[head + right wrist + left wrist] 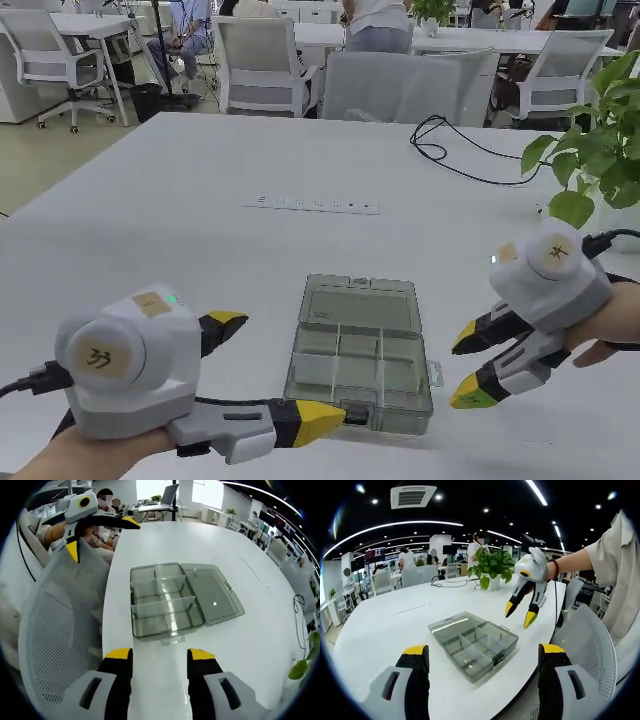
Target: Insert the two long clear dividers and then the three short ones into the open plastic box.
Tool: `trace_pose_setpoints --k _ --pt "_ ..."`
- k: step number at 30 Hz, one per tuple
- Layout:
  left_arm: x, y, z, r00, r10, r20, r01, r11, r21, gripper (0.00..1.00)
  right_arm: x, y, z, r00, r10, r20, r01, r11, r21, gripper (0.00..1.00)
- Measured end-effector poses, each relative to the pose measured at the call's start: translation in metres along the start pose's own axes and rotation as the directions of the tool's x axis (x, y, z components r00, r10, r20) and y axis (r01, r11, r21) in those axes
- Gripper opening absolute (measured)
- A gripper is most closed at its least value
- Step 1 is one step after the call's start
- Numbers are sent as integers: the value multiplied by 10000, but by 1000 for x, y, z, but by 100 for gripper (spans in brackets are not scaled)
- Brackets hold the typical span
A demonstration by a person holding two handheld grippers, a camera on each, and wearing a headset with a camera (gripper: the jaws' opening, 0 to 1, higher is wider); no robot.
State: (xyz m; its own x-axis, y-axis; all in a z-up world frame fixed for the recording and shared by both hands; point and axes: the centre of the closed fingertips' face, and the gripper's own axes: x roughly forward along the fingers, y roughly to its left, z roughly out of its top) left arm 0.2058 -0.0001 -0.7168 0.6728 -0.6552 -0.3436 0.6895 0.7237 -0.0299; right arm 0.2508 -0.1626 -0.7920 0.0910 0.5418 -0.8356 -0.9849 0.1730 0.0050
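A wide white table (150, 200) carries everything, with grey office chairs (400, 90) along its far edge and a leafy potted plant (590, 150) at its far right corner. The open plastic box (360, 375) sits near the table's near edge, roughly mid-way along it, with its lid (360, 300) laid flat toward the far edge. The left gripper (275, 372) hangs over the near edge to the left of the box, jaws spread wide, one yellow tip just beside the box's near left corner. The right gripper (468, 368) is right of the box and clear of it, jaws apart and empty. A white power strip (313, 205) lies further toward the far edge, and a black cable (450, 150) loops near the plant. Clear dividers (160, 605) already stand inside the box and split it into compartments; their count seems to be several, but the clear plastic makes this unsure.
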Motion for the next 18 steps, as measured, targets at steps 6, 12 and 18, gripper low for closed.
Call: trace_pose_setpoints --k 6,12,18 --pt "1 0 -1 10000 52 -64 -53 10000 -44 90 -4 -3 -30 9990 -52 -446 56 9999 90 45" --pt "2 0 0 9998 151 -116 -150 9998 89 89 -7 -6 -55 9964 -97 -842 107 9999 112 45" --pt "3 0 4 9996 283 -27 -282 9994 187 89 -9 -7 -77 9906 -121 -1360 97 9998 -186 45"
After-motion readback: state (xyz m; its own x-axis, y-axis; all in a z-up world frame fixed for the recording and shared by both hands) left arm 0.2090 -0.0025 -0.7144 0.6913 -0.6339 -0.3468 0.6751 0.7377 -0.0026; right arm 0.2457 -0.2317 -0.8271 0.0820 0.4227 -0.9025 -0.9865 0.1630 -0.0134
